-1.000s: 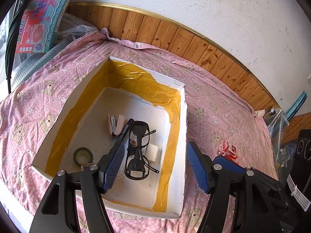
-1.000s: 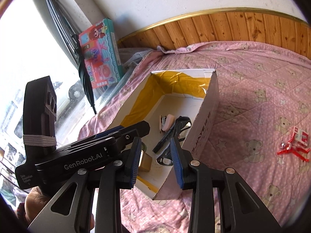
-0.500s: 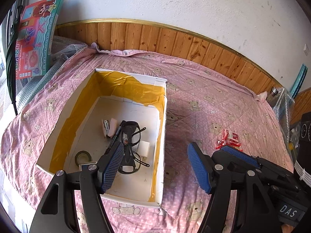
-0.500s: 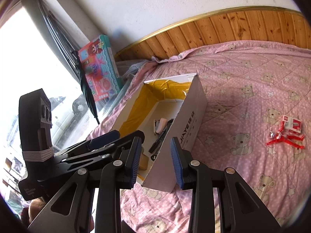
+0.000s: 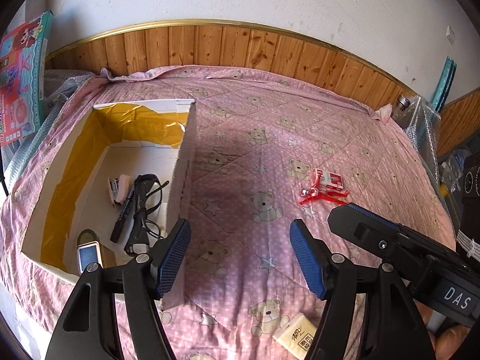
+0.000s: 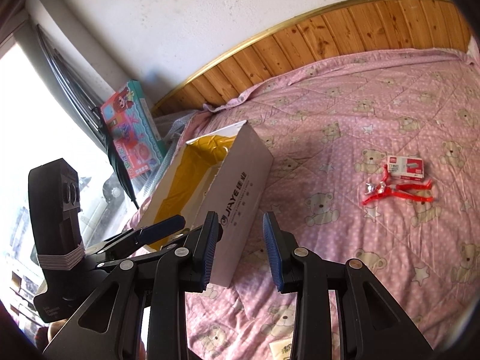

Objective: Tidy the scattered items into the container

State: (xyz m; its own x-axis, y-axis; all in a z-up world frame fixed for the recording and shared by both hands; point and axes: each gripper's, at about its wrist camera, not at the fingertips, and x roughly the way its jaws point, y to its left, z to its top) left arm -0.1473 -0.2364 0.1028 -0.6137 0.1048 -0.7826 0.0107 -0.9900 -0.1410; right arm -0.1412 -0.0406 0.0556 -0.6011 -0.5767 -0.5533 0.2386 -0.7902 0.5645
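- Box (image 5: 183, 162) is sitting at the left on the bed (image 5: 240, 138), open at the top; glasses (image 5: 144, 207), a pen (image 5: 121, 219), a stapler (image 5: 118, 189) and a tape roll (image 5: 87, 235) are lying inside it.
- Left claw (image 5: 240, 255) is hovering released and empty, over bare quilt just right of the box wall.
- Right claw (image 6: 240, 249) is also hanging released and empty, its left finger overlapping the box's printed side in the right wrist view.
- Tissue pack (image 5: 295, 334) is lying on the quilt at the near edge, just below the left claw.
- Staple box (image 5: 327, 178) and red clip (image 5: 322, 195) are lying touching, ahead and to the right of both claws, well apart from the box.
- Judgement: the clip's long axis is running roughly left-right, so the fingers would need to close across it; the right claw appears the nearer.
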